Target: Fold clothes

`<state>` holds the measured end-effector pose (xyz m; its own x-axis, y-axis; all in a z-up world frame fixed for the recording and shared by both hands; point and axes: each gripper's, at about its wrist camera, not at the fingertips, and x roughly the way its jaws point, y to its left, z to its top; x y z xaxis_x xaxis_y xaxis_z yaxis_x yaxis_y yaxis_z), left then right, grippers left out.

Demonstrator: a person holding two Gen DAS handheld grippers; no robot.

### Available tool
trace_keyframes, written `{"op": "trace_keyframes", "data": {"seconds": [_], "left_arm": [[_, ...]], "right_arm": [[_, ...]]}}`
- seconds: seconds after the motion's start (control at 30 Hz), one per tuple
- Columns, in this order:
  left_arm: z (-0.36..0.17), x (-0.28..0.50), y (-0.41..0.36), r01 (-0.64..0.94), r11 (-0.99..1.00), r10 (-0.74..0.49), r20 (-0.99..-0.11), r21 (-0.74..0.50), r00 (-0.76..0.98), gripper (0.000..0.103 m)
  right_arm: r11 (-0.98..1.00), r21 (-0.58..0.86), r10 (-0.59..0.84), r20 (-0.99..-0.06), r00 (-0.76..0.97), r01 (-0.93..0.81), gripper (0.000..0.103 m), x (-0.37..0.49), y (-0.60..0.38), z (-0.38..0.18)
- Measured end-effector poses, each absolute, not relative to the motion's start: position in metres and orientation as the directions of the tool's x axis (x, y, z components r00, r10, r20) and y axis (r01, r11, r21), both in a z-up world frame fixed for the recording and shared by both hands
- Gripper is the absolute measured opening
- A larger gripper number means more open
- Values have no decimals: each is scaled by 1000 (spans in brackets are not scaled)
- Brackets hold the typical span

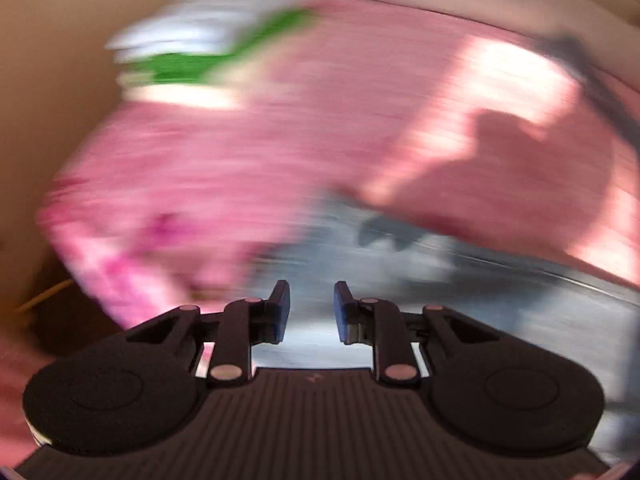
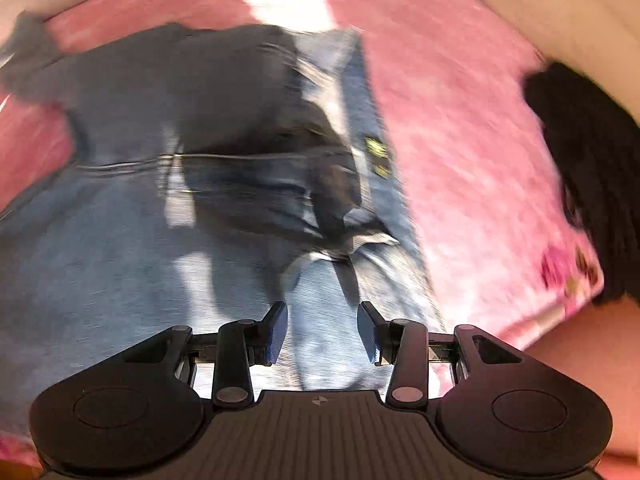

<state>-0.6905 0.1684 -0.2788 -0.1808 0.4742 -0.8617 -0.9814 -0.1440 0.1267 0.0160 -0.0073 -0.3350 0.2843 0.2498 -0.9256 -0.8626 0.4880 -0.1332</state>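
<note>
While both my left gripper (image 1: 311,309) and right gripper (image 2: 322,330) hang agape, empty, above the jeans (image 2: 120,272) on the pink blanket (image 2: 460,120), closing now could snag blanket too.

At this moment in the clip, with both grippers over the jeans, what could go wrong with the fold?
1. Both views are smeared with motion blur, so a grab made now may well miss the intended edge of the jeans.
2. The right gripper hangs open above bunched denim and could pinch several layers at once.
3. The left gripper is open near where the jeans meet the pink blanket; it might catch the blanket too.
</note>
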Motion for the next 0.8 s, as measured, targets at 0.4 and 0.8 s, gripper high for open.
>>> {"op": "trace_keyframes", "data": {"seconds": [0.4,0.8], "left_arm": [[-273,-501,240,-960,277,485,-857,-36,172,29],[-285,-435,475,-949,279,468,-843,-145,266,38]], "right_arm": [[538,-45,316,-915,250,-842,42,57,15,-307],[252,-32,497,-853,158,-967,43,41,219,-306]]}}
